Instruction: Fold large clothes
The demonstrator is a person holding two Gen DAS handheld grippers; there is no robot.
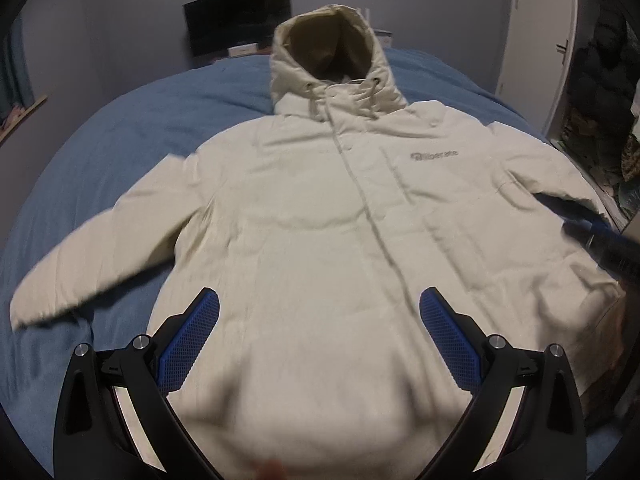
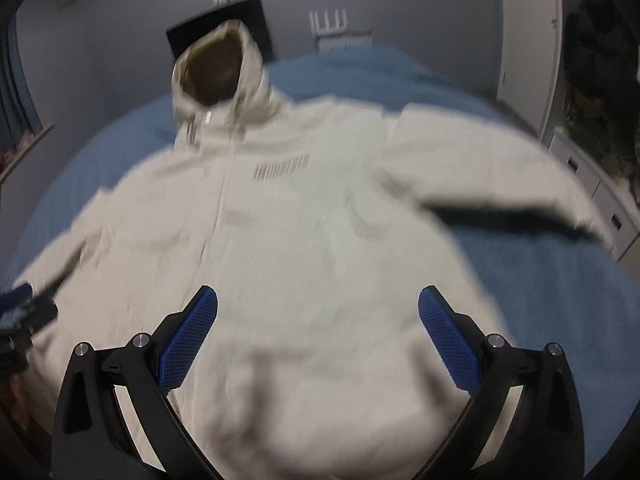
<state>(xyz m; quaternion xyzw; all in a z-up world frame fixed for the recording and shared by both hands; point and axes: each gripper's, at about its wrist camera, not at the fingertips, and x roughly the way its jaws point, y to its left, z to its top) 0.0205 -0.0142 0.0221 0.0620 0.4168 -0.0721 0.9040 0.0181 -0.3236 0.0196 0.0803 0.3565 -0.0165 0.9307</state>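
Jacket (image 1: 320, 220): cream, hooded, padded, lying front-up and spread flat on blue bedcover (image 1: 120, 128), filling centre of both views. Hood (image 1: 332, 52) at top centre of left wrist frame, standing open. One sleeve (image 1: 100, 240) runs out to left edge of frame; other sleeve (image 1: 532, 172) reaches toward right edge. Front closed; grey chest lettering legible.

Left gripper (image 1: 319, 320): jaws wide apart, nothing between them, hovering above lower body of jacket near hem. Right gripper (image 2: 318, 320): jaws likewise spread wide, holding nothing, also above lower body. Right wrist view heavily blurred, detail poor.

Judgement: no fold made yet; task at its start.

Risks:
- Padded fabric is thick and springy; a shallow pinch may catch only the top layer, so front lifts off back and fold bunches.
- Sleeves lie on soft bedcover; a low grab could take bedcover with cloth.
- Open hood is bulky; it may keep the bundle from lying flat.
- Grippers near each other above hem; crossing paths could collide.
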